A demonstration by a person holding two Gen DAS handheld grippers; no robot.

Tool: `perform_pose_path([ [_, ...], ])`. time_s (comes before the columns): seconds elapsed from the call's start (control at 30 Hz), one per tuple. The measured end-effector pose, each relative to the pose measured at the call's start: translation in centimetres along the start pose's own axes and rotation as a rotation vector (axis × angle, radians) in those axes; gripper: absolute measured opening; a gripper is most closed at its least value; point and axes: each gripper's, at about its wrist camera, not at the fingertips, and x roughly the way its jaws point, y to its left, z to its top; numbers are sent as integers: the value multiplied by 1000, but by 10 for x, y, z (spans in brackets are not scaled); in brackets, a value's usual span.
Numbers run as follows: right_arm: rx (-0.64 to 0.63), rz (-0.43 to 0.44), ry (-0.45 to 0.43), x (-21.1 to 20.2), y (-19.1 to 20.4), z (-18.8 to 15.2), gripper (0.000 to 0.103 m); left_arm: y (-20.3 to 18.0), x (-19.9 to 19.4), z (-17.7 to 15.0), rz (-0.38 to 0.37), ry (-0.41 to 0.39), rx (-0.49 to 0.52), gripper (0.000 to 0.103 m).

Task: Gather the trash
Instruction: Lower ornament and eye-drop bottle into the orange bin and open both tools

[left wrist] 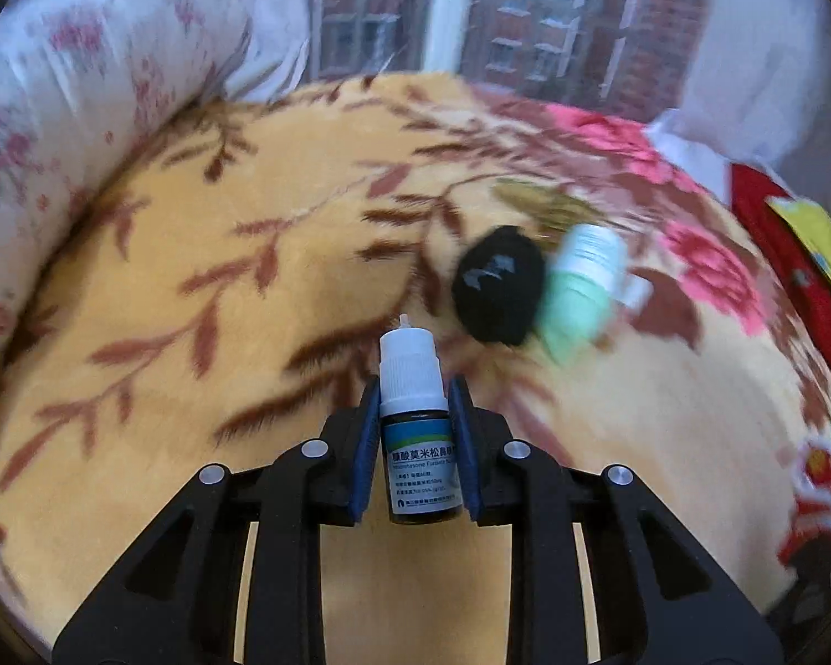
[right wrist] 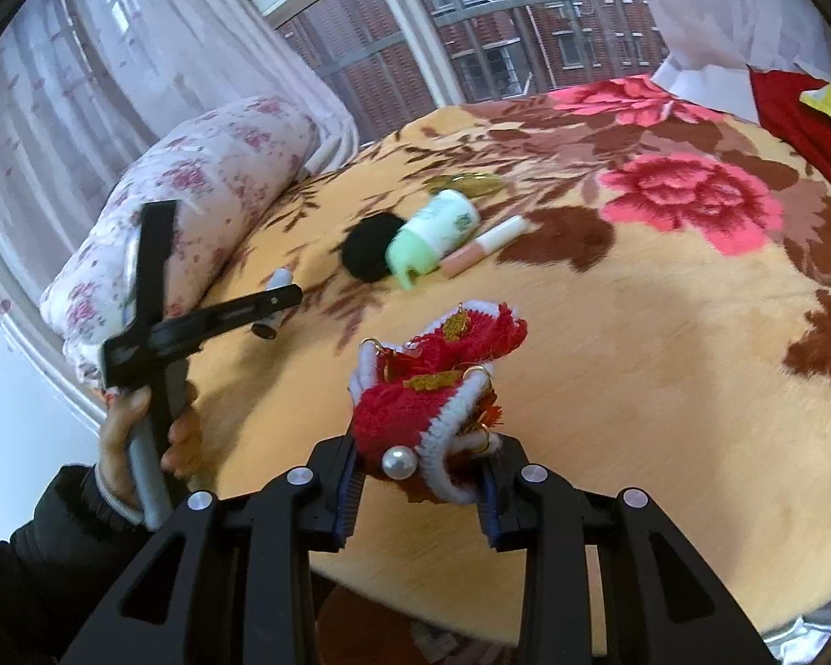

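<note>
In the left wrist view my left gripper (left wrist: 414,396) is shut on a small brown medicine bottle (left wrist: 421,465) with a white cap, held upright above the yellow floral blanket (left wrist: 194,288). To its right, blurred, lie a black round object (left wrist: 498,285) and a green-and-white bottle (left wrist: 579,288). My right gripper (right wrist: 421,460) is shut on a red-and-white fuzzy ornament (right wrist: 415,404) with a pearl and gold charms. The right wrist view also shows the black object (right wrist: 368,249), the green bottle (right wrist: 437,230), a pink-and-white tube (right wrist: 485,246) and a gold wrapper (right wrist: 465,183) further back on the blanket.
A floral rolled quilt (right wrist: 194,205) lies along the bed's left side under sheer curtains and a window. A hand (right wrist: 133,432) holds the left gripper at the bed's left edge. Red cloth (right wrist: 803,116) with a yellow item sits at the far right.
</note>
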Motion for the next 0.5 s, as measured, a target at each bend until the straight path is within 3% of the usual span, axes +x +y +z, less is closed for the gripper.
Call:
perform_pose_path([
  [0.13,-27,15,-2,-16,22,-19,33,-21,-69,-43,-30,-96,124,24],
  [0.23,-57,11,13,-27,37,-43,33,-32,-111,-92,-51,-120,202,24],
  [0.5,-73,1,80,-36,57,-114,33,-34,-123,-185,-88,-27,198,24],
])
